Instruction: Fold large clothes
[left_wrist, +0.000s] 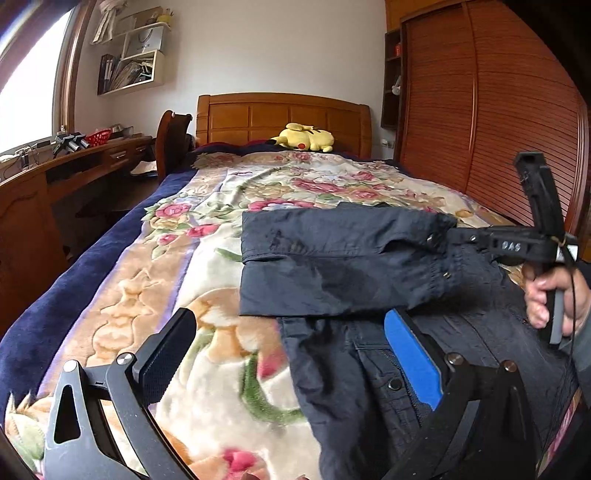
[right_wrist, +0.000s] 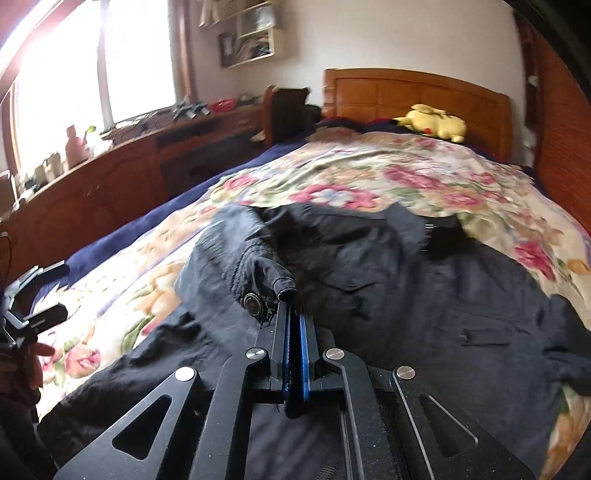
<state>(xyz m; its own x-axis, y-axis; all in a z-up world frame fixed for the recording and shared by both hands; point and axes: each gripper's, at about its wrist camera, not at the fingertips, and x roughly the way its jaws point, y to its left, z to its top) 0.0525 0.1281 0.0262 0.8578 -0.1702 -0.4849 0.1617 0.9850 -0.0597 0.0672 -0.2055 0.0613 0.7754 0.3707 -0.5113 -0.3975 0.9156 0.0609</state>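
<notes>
A dark navy jacket (left_wrist: 354, 266) lies on the floral blanket (left_wrist: 177, 280) of the bed, one sleeve folded across its body. My left gripper (left_wrist: 291, 354) is open and empty, low over the jacket's left edge, its blue-padded finger (left_wrist: 413, 354) above the cloth. My right gripper (left_wrist: 452, 236) is shut on the sleeve cuff (left_wrist: 439, 230) at the right. In the right wrist view the right gripper (right_wrist: 293, 310) pinches the cuff (right_wrist: 282, 282) beside a metal snap, above the jacket (right_wrist: 424, 295). The left gripper (right_wrist: 40, 295) shows at the left edge there.
A yellow plush toy (left_wrist: 304, 137) lies by the wooden headboard (left_wrist: 280, 114). A wooden desk (left_wrist: 70, 166) and chair (left_wrist: 171, 140) stand left of the bed. A slatted wardrobe (left_wrist: 491, 122) runs along the right. Shelves (left_wrist: 133, 51) hang on the wall.
</notes>
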